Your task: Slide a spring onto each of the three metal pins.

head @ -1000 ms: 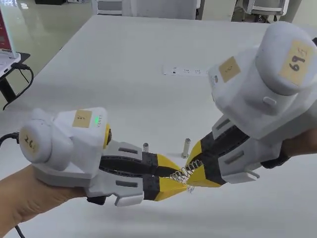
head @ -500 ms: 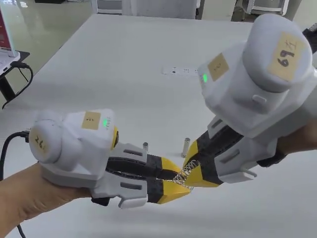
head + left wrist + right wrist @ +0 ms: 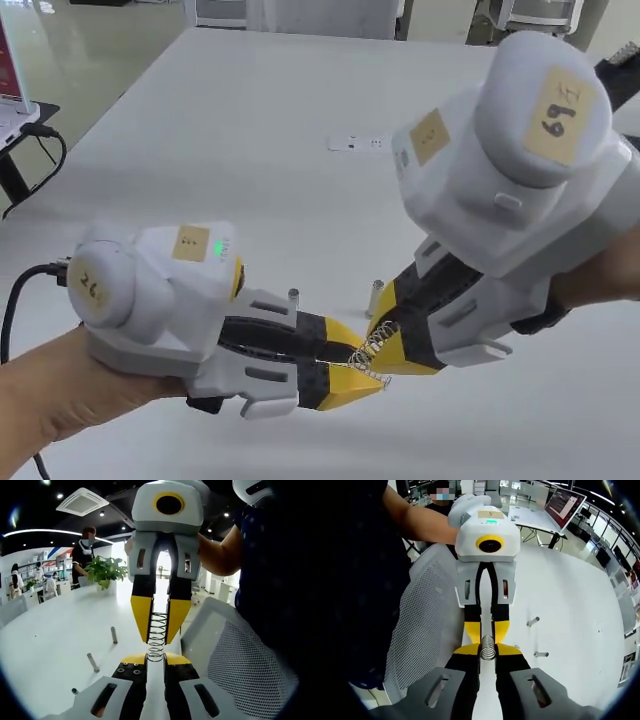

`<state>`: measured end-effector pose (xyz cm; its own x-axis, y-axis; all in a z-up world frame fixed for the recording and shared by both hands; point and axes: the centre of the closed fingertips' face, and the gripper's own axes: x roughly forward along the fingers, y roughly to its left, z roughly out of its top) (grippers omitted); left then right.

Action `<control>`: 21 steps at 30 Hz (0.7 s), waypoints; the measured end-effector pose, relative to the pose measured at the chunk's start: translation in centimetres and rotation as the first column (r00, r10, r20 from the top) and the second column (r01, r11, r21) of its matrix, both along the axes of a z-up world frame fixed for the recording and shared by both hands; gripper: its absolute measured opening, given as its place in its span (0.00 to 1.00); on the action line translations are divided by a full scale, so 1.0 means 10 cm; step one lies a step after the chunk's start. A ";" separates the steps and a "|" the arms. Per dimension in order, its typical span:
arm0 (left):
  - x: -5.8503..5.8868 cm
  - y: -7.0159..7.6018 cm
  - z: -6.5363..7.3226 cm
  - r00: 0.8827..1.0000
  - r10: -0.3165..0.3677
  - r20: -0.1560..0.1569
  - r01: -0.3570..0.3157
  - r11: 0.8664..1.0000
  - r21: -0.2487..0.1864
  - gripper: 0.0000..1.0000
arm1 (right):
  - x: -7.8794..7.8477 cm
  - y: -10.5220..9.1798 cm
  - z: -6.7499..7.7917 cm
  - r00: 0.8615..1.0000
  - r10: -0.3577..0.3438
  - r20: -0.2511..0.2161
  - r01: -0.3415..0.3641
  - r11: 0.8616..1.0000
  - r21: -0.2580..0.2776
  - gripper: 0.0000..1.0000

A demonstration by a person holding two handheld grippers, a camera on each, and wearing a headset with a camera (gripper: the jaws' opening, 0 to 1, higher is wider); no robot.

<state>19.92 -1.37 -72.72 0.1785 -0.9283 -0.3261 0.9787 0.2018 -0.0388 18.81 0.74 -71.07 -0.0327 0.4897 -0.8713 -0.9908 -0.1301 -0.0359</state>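
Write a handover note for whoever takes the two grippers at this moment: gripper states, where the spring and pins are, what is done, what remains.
The left gripper is shut on one end of the spring, held above the table.
The right gripper is shut on the spring's other end, tip to tip with the left.
The three pins stand on the table just beyond the gripper tips, and all look bare.
Done: no pin carries a spring yet.
To do: probably free one end, slide this spring onto a pin, then fit springs on the other two.
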 end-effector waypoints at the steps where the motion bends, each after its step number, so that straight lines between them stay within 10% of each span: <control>1: 0.00 0.00 -0.01 1.000 0.001 -0.001 -0.001 1.000 0.002 0.06 | 0.01 -0.01 0.00 1.000 -0.003 0.003 0.003 1.000 -0.002 0.08; 21: 0.07 0.47 -0.25 0.982 0.175 -0.073 -0.172 0.984 0.039 0.33 | 0.28 -0.17 -0.08 0.997 -0.063 0.037 0.064 0.997 -0.033 0.08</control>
<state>20.59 3.37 -75.25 0.3097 -0.8742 -0.3741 0.9231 0.3708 -0.1024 21.58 -1.01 -71.83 0.0293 0.4597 -0.8876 -0.9952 -0.0691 -0.0687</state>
